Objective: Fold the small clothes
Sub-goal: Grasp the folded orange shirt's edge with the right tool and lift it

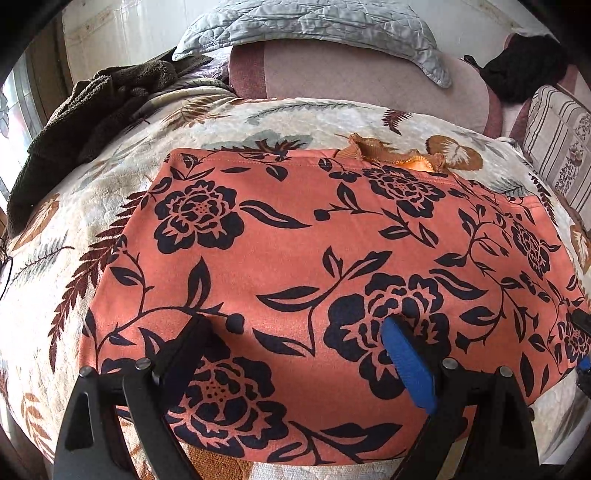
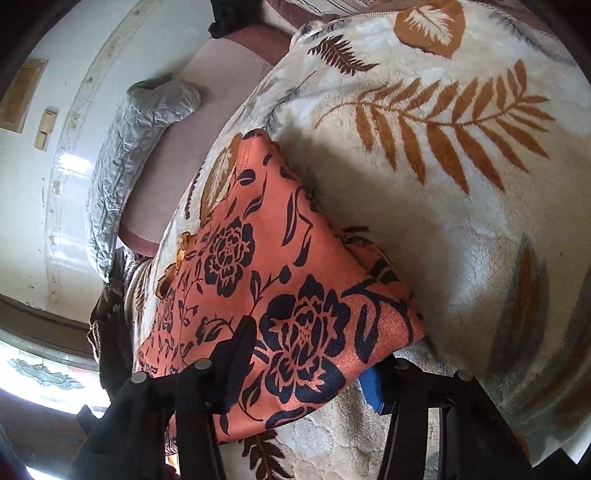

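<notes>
Here left gripper spread over garment; right gripper straddles its corner, grip unclear.

Soft daylight, perhaps from the blown-out window; heavy fisheye warping, dark corners.

From my left wrist camera I see a cream fleece blanket printed with brown ferns and leaves covering the bed. At its far left edge lies a heap of dark brown fuzzy fabric. Behind the blanket sits a pale pink cushion, with a grey quilted cover draped over its top. A black cloth rests at the far right, above a striped cushion. My right wrist camera shows a white wall with a beige switch plate.
</notes>
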{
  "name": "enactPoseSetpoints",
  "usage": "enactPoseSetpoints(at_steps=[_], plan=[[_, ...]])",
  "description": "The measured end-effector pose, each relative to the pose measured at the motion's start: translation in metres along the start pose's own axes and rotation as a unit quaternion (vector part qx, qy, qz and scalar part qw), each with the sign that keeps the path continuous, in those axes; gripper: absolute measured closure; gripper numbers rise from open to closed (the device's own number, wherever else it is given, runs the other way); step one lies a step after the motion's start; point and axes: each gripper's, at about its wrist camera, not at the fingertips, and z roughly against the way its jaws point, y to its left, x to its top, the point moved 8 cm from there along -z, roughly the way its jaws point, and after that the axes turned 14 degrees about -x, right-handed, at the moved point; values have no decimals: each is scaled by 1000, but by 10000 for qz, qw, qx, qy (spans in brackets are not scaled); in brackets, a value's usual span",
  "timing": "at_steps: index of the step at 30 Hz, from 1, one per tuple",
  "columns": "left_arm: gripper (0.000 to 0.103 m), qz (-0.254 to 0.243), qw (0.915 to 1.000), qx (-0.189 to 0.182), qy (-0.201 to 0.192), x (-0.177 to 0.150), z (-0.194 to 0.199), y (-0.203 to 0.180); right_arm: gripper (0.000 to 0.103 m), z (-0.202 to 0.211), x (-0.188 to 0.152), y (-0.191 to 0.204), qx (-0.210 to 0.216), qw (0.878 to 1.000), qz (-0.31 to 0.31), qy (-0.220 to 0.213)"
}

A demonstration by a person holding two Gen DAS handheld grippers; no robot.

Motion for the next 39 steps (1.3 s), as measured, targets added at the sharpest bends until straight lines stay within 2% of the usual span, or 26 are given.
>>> enactPoseSetpoints(at_steps=[3,5,6,7,8,10,13,15,18,20,23,25,27,29,34,35,37,39], plan=[[9,51,10000,-55,15,1,0,1,42,0,1,4,12,9999,-132,-32],[9,50,10000,-77,29,1,0,1,42,-2,3,6,-61,9999,-118,-57],[9,50,9999,-82,29,1,-1,1,51,-5,4,10,-118,9999,-81,-57],[9,43,10000,-80,27,0,-1,1,67,-7,4,12,-227,9997,10,-28],[9,20,10000,-67,25,0,-2,1,88,-11,5,18,-314,9994,162,43],[9,14,10000,-88,22,0,-1,1,91,-6,8,28,-610,9968,495,-124],[9,215,9991,-374,-14,3,9,6,92,22,10,64,-812,9880,1109,-701],[9,467,9971,-504,-321,11,28,18,92,44,5,101,-836,9763,1645,-1129],[9,741,9927,-388,-867,25,60,51,92,62,-19,156,-823,9516,2490,-1604],[9,1024,9890,-218,-1047,28,73,80,92,56,-45,185,-795,9367,2980,-1658],[9,1539,9819,-116,-1096,28,80,121,92,15,-81,200,-1002,9173,3589,-1403],[9,1818,9773,-105,-1080,25,83,141,92,-21,-94,190,-1162,9158,3730,-935],[9,1974,9743,-122,-1078,21,85,154,92,-35,-96,187,-1115,9261,3546,-642],[9,2103,9710,-156,-1129,20,90,163,93,-19,-88,198,-933,9339,3377,-716],[9,2304,9630,-307,-1368,25,105,183,93,51,-78,255,-372,9326,3334,-1334],[9,2357,9608,-313,-1422,26,109,188,93,63,-83,268,-214,9301,3369,-1445],[9,2479,9566,-277,-1505,25,115,199,93,74,-111,295,45,9171,3649,-1602],[9,2672,9507,-244,-1558,23,119,214,93,60,-152,311,175,9019,4039,-1521]])
